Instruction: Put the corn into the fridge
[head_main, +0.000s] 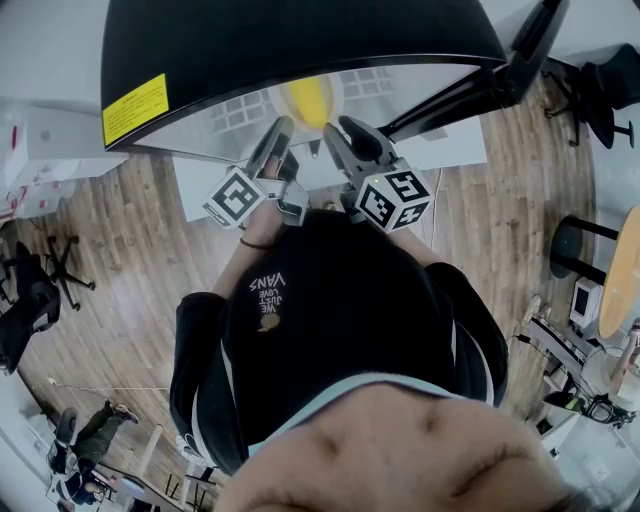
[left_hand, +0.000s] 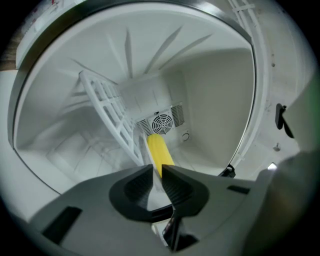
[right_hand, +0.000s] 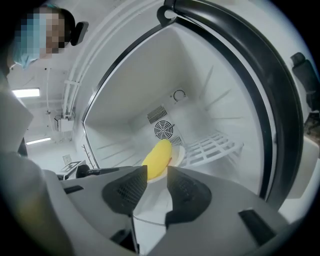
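A yellow corn cob (head_main: 308, 100) lies inside the small white-lined fridge (left_hand: 215, 100), in front of the round fan grille (left_hand: 162, 122). In the right gripper view the corn (right_hand: 158, 159) rests on a small white plate (right_hand: 179, 152). In the left gripper view the corn (left_hand: 159, 150) shows just beyond the jaw tips. Both grippers point into the fridge mouth, short of the corn. My left gripper (left_hand: 156, 170) has a narrow gap with nothing in it. My right gripper (right_hand: 157, 172) stands open wider, empty. From above, left gripper (head_main: 280, 128) and right gripper (head_main: 336, 132) flank the corn.
A white wire shelf (right_hand: 210, 147) sits inside the fridge beside the plate. The fridge's black casing (head_main: 300, 40) overhangs both grippers. A person stands at the upper left of the right gripper view. Office chairs (head_main: 40, 280) stand on the wood floor.
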